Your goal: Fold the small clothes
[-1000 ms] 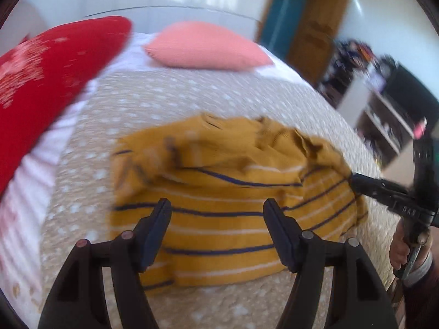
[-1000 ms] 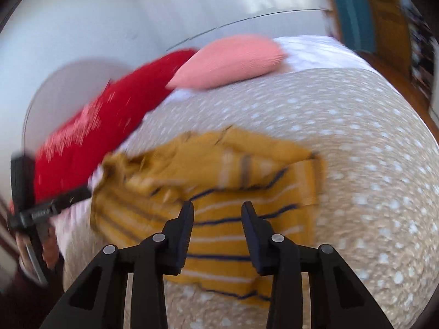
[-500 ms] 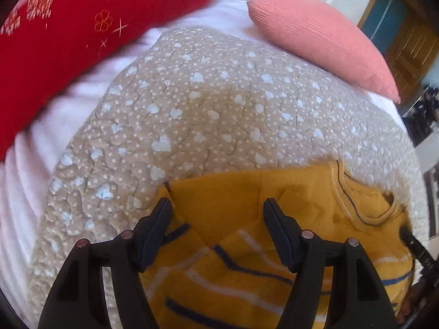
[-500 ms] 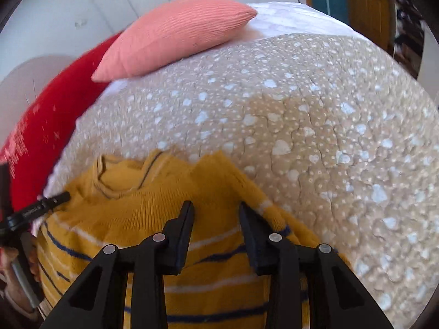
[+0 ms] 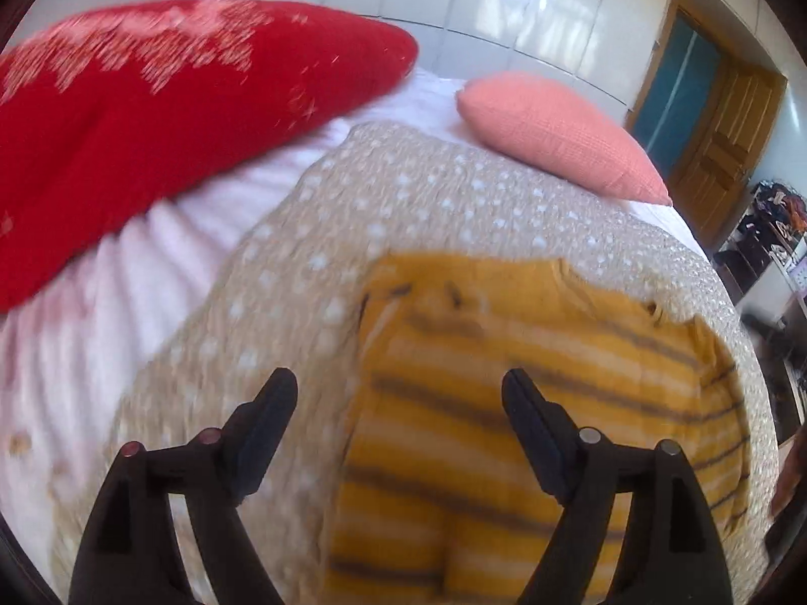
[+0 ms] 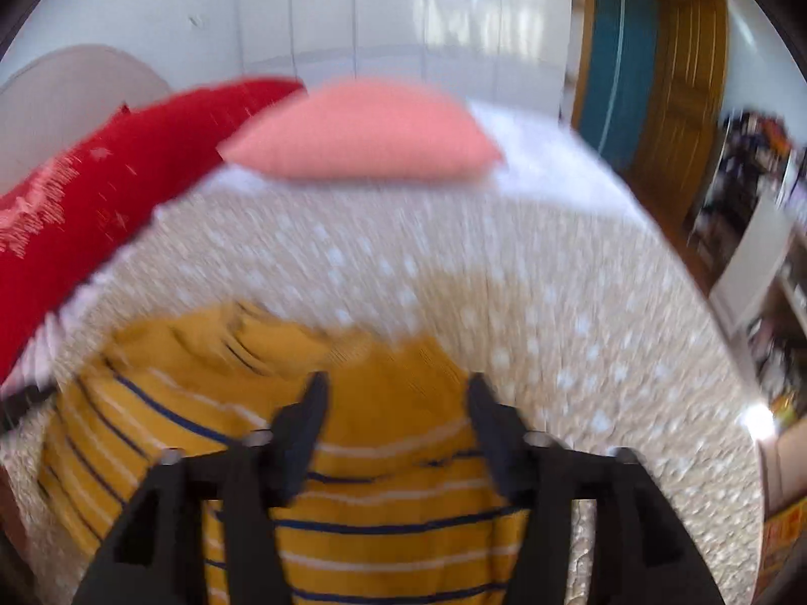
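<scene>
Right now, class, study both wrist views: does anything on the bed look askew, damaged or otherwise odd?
Nothing looks damaged or spilled. The mustard striped sweater lies on the dotted bedspread, but its top edge near the collar is rumpled and bunched rather than flat. Motion blur hides finer detail.

The mustard striped sweater (image 5: 529,403) at lower centre is a soft matt knit with ribbed edging. It lies on a beige quilted bedspread (image 5: 428,201) of puckered, rough cloth. The pink cushion (image 5: 555,136) is coarse woven fabric; the red pillow (image 5: 151,126), upper left, is matt cloth. The wardrobe doors (image 6: 403,10) are glossy white, the door (image 6: 681,85) varnished wood.
</scene>
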